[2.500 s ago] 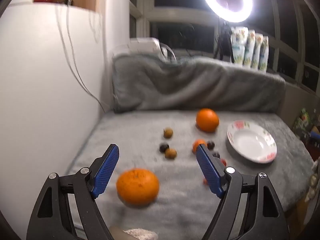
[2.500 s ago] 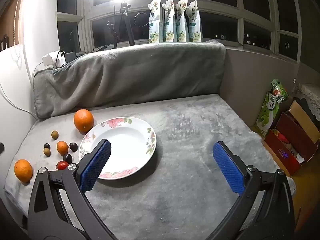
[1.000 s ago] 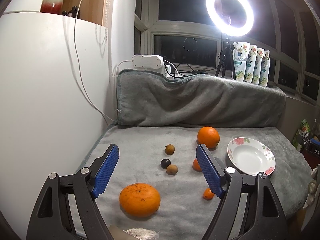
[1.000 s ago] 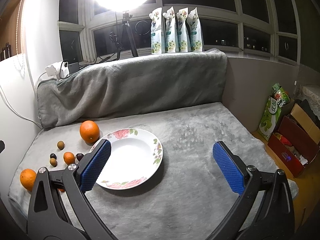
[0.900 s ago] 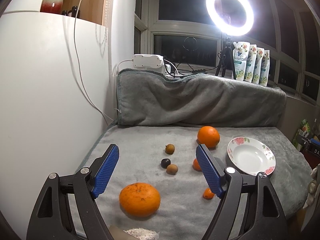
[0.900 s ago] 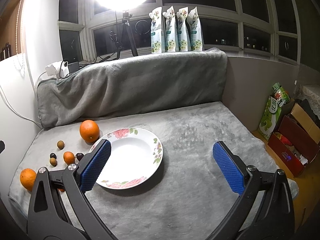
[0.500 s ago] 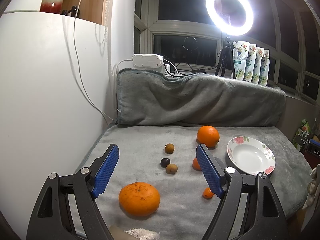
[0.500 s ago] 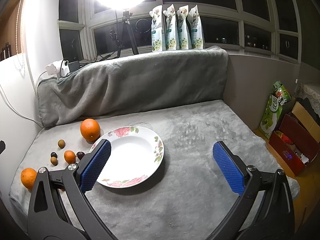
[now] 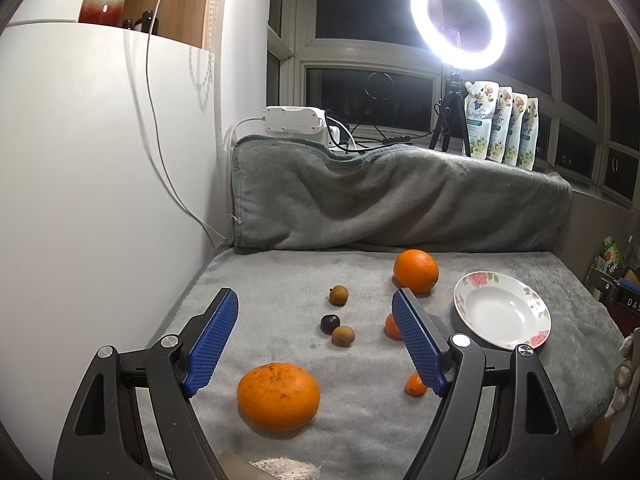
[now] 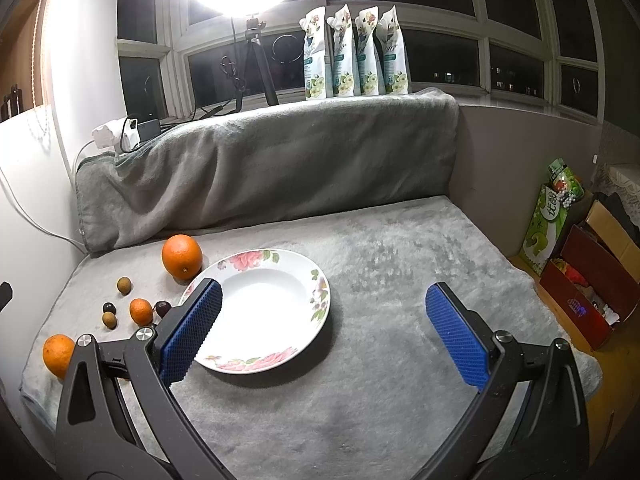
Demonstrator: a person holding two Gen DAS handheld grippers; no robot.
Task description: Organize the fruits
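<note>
Both grippers unmoved; round fruits (image 9: 278,396) axisless

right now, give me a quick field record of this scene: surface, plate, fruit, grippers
surface: grey blanket
plate: floral plate, empty, on the blanket
large fruit: near orange in front of the left gripper; far orange beside the plate's rim
small fruit: two brown fruits, a dark one and small oranges, loose on the blanket
left gripper: open, holding nothing
right gripper: open, above the plate side
fruit on plate: none
</note>
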